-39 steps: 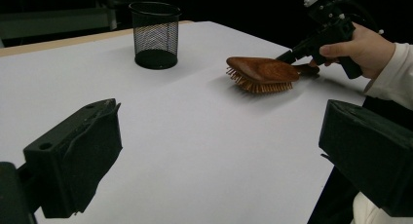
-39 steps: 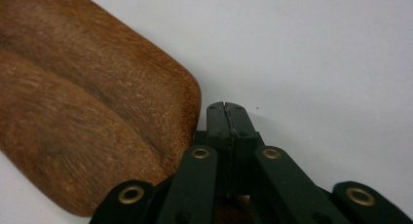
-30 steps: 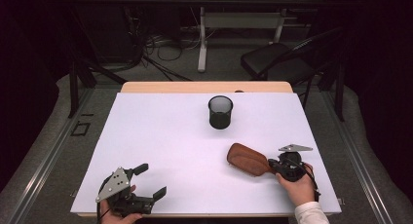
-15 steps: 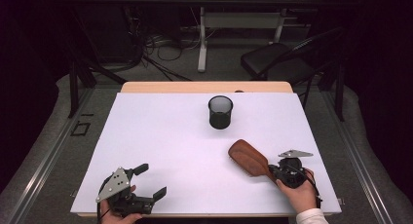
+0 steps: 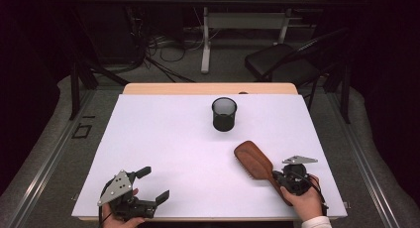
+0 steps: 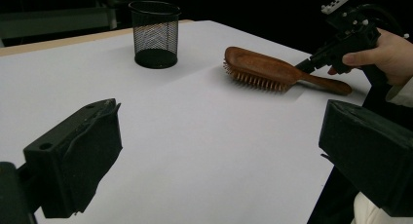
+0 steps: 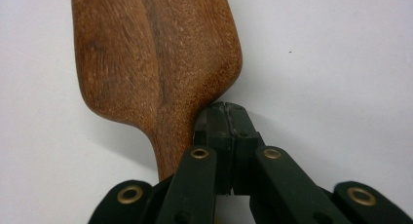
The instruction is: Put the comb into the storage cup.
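Nearby, at the table's near right corner, the person's right hand (image 5: pixel 303 200) holds the right gripper (image 5: pixel 278 175) low, its jaws pressed together, empty, tips against the neck of the wooden hairbrush (image 5: pixel 253 160), which lies bristles-down on the white table (image 5: pixel 168 139). Opposite, the left gripper (image 5: pixel 152 184) rests at the near left corner, jaws wide apart.

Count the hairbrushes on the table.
1. The wooden hairbrush lies bristles down at the near right of the white table, in front of the mesh cup.
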Demonstrator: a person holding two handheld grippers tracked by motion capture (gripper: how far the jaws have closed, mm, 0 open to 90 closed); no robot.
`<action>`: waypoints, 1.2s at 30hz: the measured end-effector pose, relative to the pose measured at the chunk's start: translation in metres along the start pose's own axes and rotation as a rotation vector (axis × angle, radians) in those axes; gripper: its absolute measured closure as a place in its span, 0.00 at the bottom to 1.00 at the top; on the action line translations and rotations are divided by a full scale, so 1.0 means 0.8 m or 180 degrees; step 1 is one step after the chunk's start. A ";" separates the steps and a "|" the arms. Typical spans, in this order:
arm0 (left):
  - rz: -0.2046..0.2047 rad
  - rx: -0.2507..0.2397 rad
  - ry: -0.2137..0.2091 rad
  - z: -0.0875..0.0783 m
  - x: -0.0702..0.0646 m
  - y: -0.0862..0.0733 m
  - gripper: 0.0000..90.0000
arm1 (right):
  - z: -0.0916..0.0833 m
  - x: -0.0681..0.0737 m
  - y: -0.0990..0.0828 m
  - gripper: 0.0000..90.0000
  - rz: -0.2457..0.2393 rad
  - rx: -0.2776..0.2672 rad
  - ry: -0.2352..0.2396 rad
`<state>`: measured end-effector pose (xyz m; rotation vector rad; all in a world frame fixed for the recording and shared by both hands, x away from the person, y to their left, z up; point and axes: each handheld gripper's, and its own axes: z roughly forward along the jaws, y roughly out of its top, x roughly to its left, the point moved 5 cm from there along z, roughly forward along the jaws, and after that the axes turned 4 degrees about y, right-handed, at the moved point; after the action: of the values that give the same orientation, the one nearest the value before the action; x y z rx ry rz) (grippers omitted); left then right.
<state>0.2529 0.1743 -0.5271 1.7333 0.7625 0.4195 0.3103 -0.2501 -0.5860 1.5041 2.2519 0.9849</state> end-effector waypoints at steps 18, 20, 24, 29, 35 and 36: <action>0.0008 0.0011 0.0005 0.000 0.000 0.000 0.02 | -0.004 0.001 -0.001 0.96 -0.0001 -0.0038 0.0008; 0.0003 0.0012 0.0007 0.000 0.000 0.000 0.02 | -0.004 0.001 -0.001 0.96 0.0000 -0.0023 0.0006; 0.0007 0.0013 0.0006 0.000 0.000 0.000 0.02 | -0.007 -0.002 0.000 0.95 0.0028 -0.0062 -0.0013; 0.0008 0.0015 0.0002 0.000 0.000 0.000 0.02 | -0.011 -0.006 0.002 0.95 0.0067 -0.0115 -0.0022; 0.0007 0.0016 -0.0002 0.001 0.000 0.000 0.02 | -0.017 -0.009 0.005 0.92 0.0086 -0.0181 -0.0017; 0.0009 0.0018 -0.0002 0.001 0.000 0.000 0.02 | -0.018 -0.010 0.006 0.92 0.0092 -0.0181 -0.0019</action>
<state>0.2531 0.1739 -0.5274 1.7400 0.7614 0.4191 0.3088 -0.2617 -0.5731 1.5177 2.1849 1.0422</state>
